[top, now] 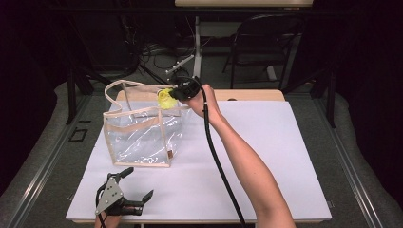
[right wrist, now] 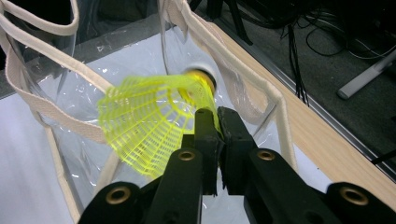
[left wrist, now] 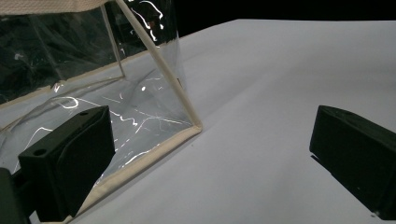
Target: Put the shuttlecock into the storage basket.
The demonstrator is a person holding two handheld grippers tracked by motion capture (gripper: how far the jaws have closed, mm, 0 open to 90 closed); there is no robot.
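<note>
over the open mouth of the clear bag (top: 138, 133), the yellow shuttlecock (right wrist: 149, 116) sits pinched by its skirt in the right tongs (right wrist: 215, 122), left tongs (top: 135, 185) gaping idle on the bench (top: 266, 156); released off-centre, it may catch the rim and tumble outside.

Right gripper (top: 175, 92) holds yellow shuttlecock (top: 165, 99) above clear bag (top: 140, 130).

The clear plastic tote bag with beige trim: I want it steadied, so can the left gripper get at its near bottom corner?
Probably yes: the left gripper sits open on the white table, with bare surface between it and the bag.
</note>
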